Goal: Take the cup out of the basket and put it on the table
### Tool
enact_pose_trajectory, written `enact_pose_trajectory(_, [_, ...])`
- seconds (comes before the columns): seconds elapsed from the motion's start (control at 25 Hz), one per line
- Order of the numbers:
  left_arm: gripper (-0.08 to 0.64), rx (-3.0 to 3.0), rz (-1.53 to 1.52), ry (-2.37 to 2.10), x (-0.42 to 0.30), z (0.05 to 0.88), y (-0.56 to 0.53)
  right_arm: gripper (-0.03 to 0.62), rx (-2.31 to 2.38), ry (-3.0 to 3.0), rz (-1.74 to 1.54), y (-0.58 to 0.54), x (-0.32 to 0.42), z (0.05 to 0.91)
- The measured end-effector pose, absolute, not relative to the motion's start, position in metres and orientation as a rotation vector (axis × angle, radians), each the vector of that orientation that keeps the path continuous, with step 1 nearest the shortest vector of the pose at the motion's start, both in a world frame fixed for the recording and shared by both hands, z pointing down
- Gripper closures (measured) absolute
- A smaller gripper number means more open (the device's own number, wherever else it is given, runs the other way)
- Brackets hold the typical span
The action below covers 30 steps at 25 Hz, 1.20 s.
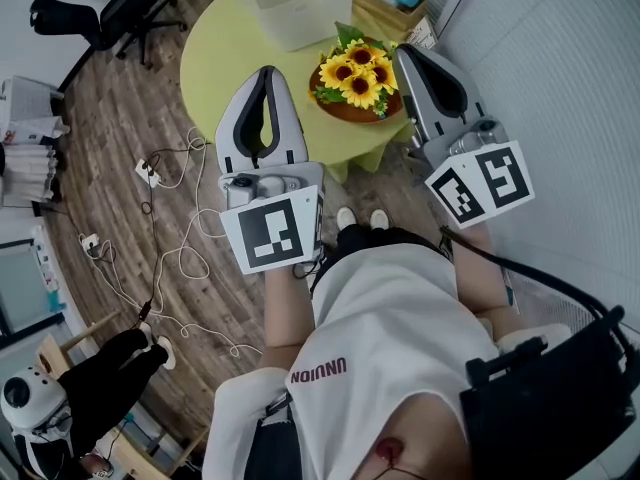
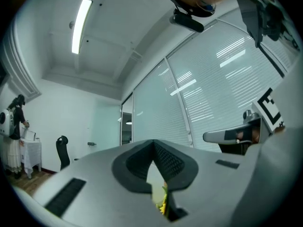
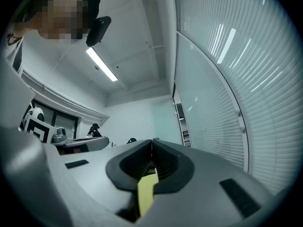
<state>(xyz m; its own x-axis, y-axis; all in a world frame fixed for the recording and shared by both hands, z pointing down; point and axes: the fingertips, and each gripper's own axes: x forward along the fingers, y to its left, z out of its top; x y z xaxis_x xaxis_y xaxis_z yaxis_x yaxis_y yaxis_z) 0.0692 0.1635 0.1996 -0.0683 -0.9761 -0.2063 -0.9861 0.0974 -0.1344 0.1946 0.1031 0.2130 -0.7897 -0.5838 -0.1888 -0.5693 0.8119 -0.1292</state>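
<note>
Sunflowers [image 1: 357, 73] stand between left tool [image 1: 268, 72] and right tool [image 1: 406, 52], both closed.

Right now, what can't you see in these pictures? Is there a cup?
- Cup: none shows; in the head view the sunflowers cover the inside of the basket.
- Clear box: cut by the head view's top edge, contents hazy.
- Table: both gripper views show only a sliver between their shut jaws.

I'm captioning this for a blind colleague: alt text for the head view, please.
Seen from above, a person aims the left gripper and right gripper, both shut, at a round yellow-green table holding a basket of sunflowers and a clear box. Cables trail over the wood floor.
</note>
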Motion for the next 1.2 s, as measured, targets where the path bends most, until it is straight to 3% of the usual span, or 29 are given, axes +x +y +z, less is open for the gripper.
enact_pose_trajectory(0.24, [0.548, -1.958, 0.019, 2.138, 0.034, 0.213, 0.16, 0.572, -0.939, 2.801, -0.116, 0.088, 0.165, 0.227])
enact_pose_trajectory(0.68, [0.548, -1.982, -0.003, 2.215, 0.032, 0.233, 0.164, 0.572, -0.973, 2.794, -0.073, 0.087, 0.157, 0.223])
enact_pose_trajectory(1.2, [0.548, -1.929, 0.026, 2.209, -0.003, 0.22, 0.092, 0.572, -0.898, 2.784, -0.113, 0.007, 0.12, 0.219])
